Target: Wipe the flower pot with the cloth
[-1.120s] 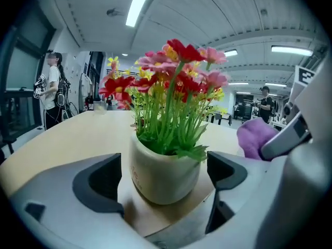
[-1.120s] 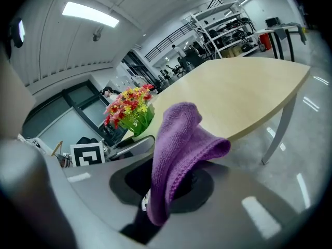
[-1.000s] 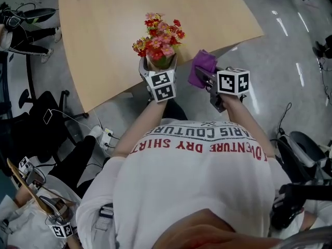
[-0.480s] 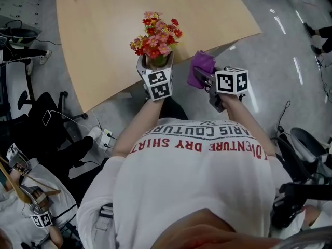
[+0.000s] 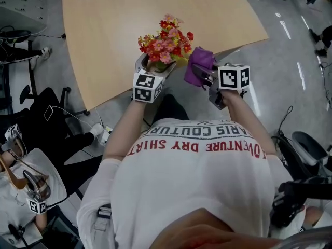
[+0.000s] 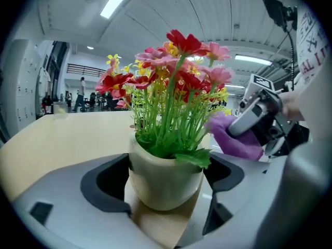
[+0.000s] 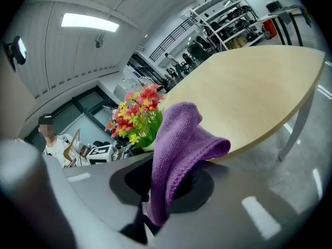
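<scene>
- Nearest you, your right tool (image 7: 168,183) is clamped on the purple cloth (image 7: 179,139). A fold stands up out of the jaws and droops forward, which gives you a loose pad to wipe with.
- Just beside it, your left tool (image 5: 154,66) has just been closing a little. The flower pot (image 6: 162,183) sits between its jaws with both pads against the pale glazed wall, and I judge that a firm hold.
- The pot is at the near edge of the desk (image 5: 119,25). Its flowers (image 5: 166,38) lean toward the cloth. Whether the base rests on the wood or hangs just above it, I cannot tell.
- The cloth is close to the pot's right side, but no view confirms that they touch.
- As I read it, you are bringing the cloth to the pot and the wiping proper is about to begin.
- For the next move, press the fold against the bare wall below the rim, between the pads, and sweep it round. Keep the left grip steady, roll the pot to offer fresh sides, and stay clear of the leaves.
</scene>
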The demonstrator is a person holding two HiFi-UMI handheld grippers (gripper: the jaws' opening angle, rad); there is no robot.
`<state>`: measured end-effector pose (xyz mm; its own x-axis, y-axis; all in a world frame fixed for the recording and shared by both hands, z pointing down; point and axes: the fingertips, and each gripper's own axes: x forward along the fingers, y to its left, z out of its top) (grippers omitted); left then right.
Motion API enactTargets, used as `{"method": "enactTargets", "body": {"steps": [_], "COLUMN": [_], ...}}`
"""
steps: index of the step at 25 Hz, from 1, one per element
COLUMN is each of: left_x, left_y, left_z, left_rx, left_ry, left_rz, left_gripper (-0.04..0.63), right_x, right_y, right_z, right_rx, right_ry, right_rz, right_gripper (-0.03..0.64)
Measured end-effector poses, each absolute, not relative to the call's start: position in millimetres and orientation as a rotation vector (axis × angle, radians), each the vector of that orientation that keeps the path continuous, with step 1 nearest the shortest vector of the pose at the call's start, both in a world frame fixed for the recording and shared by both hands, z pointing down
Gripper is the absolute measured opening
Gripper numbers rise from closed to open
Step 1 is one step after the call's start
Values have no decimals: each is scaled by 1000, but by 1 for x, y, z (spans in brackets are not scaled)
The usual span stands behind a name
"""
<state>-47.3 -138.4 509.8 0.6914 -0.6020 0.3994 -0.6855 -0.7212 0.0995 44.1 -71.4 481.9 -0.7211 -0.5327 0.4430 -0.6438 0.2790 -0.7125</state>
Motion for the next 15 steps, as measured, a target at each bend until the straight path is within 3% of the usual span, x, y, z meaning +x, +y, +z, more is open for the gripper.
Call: {"method": "enactTargets", "body": {"steps": [15], "left_x": [-36], "left_y": [-106], "left_z": [495], "left_rx": [2782], "left_ry": [-784], "left_rz": [556], "left_gripper": [454], "right_x": [20], "right_y": [-90], "right_z": [480], "right_rx": [1018], "right_ry": [-2411], "right_rz": [1460], "right_gripper": [51]}}
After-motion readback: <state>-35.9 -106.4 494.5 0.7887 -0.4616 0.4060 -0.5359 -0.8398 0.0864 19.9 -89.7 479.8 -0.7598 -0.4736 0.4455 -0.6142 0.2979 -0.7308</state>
